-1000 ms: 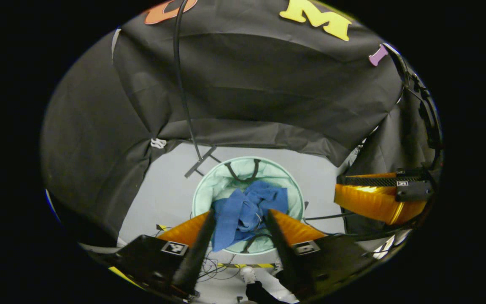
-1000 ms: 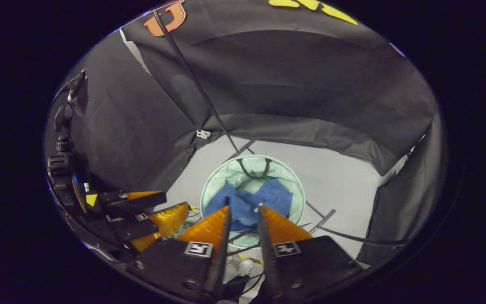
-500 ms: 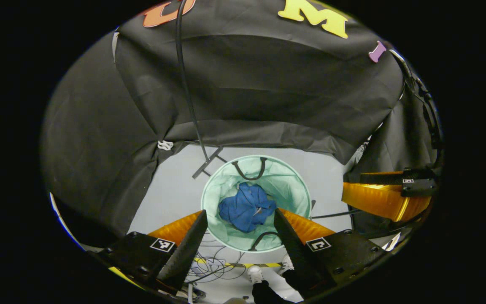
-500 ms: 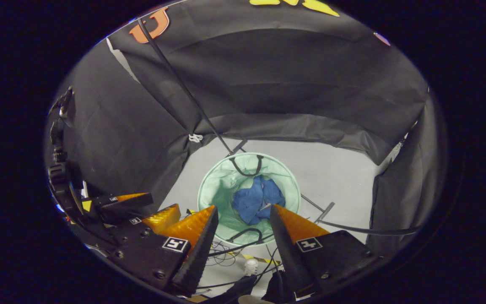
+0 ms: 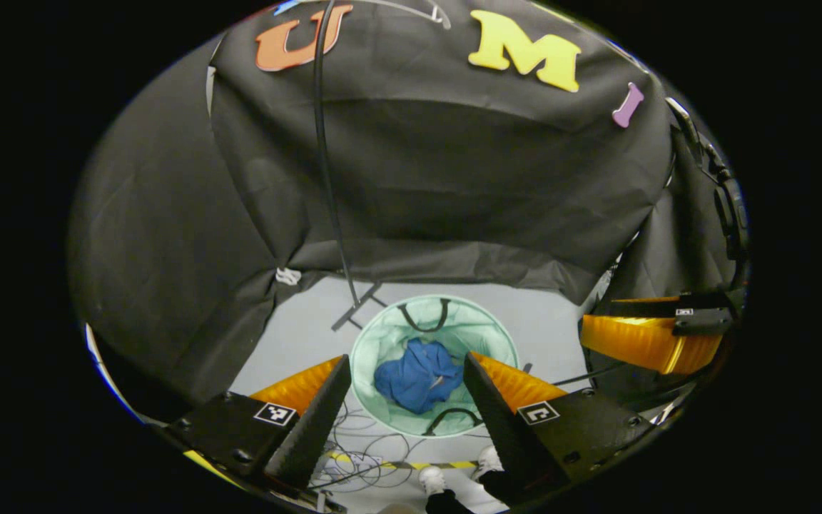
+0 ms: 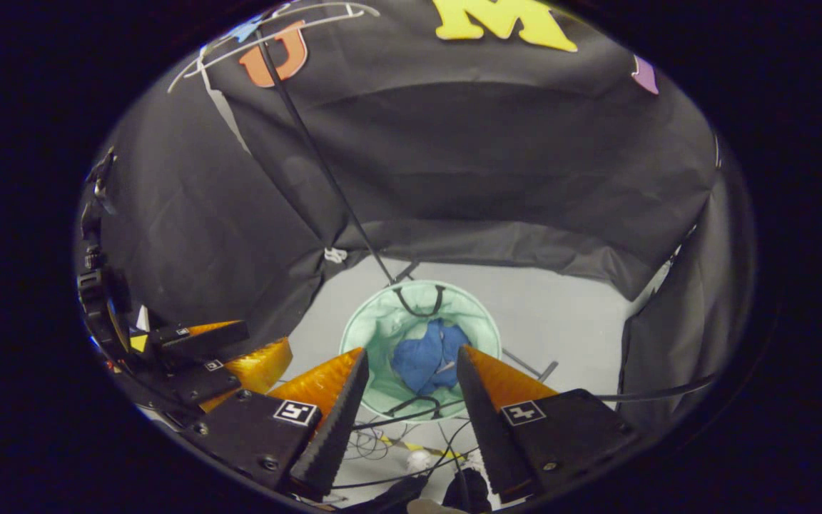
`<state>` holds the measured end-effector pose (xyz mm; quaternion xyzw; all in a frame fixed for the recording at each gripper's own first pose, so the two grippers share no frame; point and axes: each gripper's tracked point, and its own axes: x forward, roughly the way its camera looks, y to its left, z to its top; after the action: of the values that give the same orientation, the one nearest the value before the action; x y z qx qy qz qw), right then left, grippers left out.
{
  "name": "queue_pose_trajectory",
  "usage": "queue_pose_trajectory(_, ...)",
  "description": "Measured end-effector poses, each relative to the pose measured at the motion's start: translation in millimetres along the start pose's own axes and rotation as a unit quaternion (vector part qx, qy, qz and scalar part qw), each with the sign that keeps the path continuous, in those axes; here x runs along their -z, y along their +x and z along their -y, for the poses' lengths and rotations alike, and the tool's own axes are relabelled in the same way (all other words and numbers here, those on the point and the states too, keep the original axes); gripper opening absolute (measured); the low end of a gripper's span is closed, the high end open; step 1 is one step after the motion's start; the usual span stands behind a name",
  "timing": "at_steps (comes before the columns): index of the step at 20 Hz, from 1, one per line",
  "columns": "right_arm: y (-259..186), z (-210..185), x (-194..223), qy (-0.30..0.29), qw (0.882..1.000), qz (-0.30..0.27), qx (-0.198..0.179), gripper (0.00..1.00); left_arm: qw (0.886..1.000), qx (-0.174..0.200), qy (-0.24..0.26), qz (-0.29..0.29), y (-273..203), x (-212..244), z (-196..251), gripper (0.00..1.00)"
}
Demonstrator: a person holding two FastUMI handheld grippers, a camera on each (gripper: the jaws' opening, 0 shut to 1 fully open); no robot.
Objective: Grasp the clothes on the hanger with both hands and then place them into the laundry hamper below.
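Note:
A crumpled blue garment [image 5: 418, 375] [image 6: 431, 358] lies at the bottom of the round mint-green mesh hamper [image 5: 382, 335] [image 6: 372, 332] on the grey floor. High above the hamper, my left gripper [image 5: 407, 364] is open with nothing between its orange and black fingers. Beside it my right gripper [image 6: 412, 357] is open and empty too. In the left gripper view the right gripper [image 5: 650, 335] appears at the right edge; in the right gripper view the left gripper [image 6: 218, 353] sits at the lower left. A thin white hanger [image 6: 268, 21] [image 5: 411, 6] hangs bare at the top.
A black stand pole [image 5: 329, 178] [image 6: 325, 164] rises from a cross foot just behind the hamper. Loose cables [image 5: 368, 450] [image 6: 397, 435] and yellow-black tape lie on the floor in front of it. A person's shoes [image 5: 432, 478] are below the grippers.
The blue garment left both grippers and dropped to the hamper's bottom. The right gripper's fingers spread from nearly shut to wide. Both grippers rose and tilted up, bringing the hanger into sight.

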<state>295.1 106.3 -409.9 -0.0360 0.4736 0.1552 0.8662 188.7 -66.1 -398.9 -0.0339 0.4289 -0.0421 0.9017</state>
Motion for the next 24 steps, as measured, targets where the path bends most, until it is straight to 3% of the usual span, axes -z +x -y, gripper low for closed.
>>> queue_pose_trajectory(5,-102.7,0.3,-38.6,0.012,0.993,0.114,0.031,0.82,0.993,0.012,0.024,0.112,-70.6,-61.2,4.0,0.97)
queue_pose_trajectory(9,-193.2,13.3,-58.5,-0.005,0.975,0.214,0.050,0.82,0.977,0.015,0.048,0.205,-132.6,-98.7,20.8,0.97)
queue_pose_trajectory(10,-215.5,17.3,-61.8,-0.010,0.970,0.237,0.060,0.86,0.973,0.018,0.049,0.225,-154.3,-109.5,25.9,0.96)
queue_pose_trajectory(11,-245.9,19.3,-68.5,-0.014,0.964,0.259,0.064,0.97,0.968,0.022,0.051,0.245,-168.1,-118.4,29.9,0.96)
queue_pose_trajectory(12,-271.0,17.3,-67.9,-0.015,0.957,0.281,0.065,1.00,0.963,0.023,0.054,0.263,-183.5,-122.6,29.8,1.00)
queue_pose_trajectory(13,-294.0,16.5,-69.5,-0.014,0.953,0.296,0.063,1.00,0.958,0.022,0.057,0.282,-201.1,-127.5,33.1,0.92)
queue_pose_trajectory(15,-333.3,23.5,-66.7,-0.029,0.939,0.332,0.082,0.99,0.948,0.017,0.061,0.311,-232.0,-131.8,35.7,0.92)
queue_pose_trajectory(18,-389.1,22.1,-61.8,-0.030,0.924,0.375,0.065,1.00,0.937,-0.003,0.050,0.347,-269.3,-124.3,36.6,0.92)
queue_pose_trajectory(24,-469.0,41.1,-48.1,-0.044,0.898,0.434,0.061,1.00,0.924,-0.043,0.036,0.377,-350.9,-113.4,45.6,0.92)
